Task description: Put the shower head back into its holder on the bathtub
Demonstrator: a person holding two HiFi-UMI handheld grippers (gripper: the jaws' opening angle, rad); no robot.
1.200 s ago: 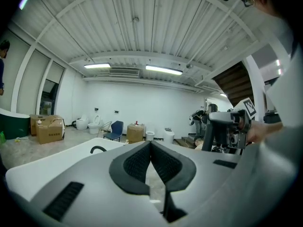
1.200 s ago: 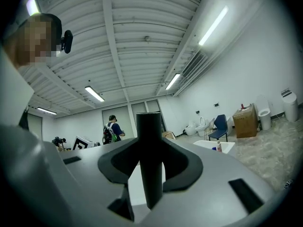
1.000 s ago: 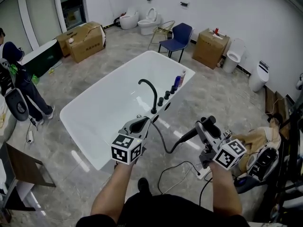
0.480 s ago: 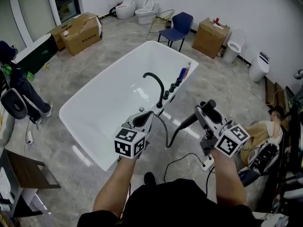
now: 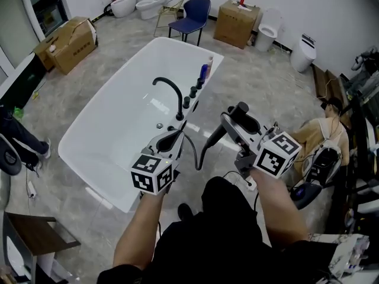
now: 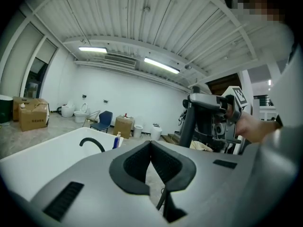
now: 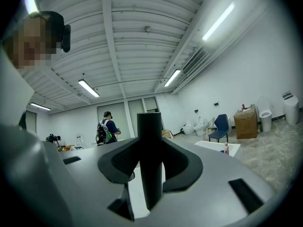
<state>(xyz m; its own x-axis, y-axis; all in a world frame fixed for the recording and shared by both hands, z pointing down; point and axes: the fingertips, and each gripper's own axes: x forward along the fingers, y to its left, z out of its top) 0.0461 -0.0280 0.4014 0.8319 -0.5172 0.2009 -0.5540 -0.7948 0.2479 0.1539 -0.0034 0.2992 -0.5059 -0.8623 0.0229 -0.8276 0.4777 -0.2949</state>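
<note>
A white bathtub (image 5: pixel 93 110) fills the left middle of the head view, with a black arched faucet (image 5: pixel 172 93) and black knobs (image 5: pixel 190 94) on its near right rim. My right gripper (image 5: pixel 232 122) is shut on the black shower head's handle (image 5: pixel 214 137), held level just right of the rim. The handle stands upright between the pads (image 7: pixel 150 160). Its hose (image 5: pixel 198 158) loops down and back to the tub. My left gripper (image 5: pixel 170 139) hovers over the rim by the faucet base with its pads (image 6: pixel 150 148) together and nothing gripped. I cannot make out the holder.
Two bottles (image 5: pixel 205 70) stand on the tub's far rim. A blue chair (image 5: pixel 192 9), cardboard boxes (image 5: pixel 66 40) and toilets (image 5: pixel 267 21) line the far walls. A power strip and cable (image 5: pixel 251 185) lie on the floor by my right side. A person with a backpack (image 7: pixel 106 126) stands far off.
My right gripper has carried the shower head sideways, closer to the tub's rim. The left gripper has dipped a little toward the rim. The head view has swung right.
</note>
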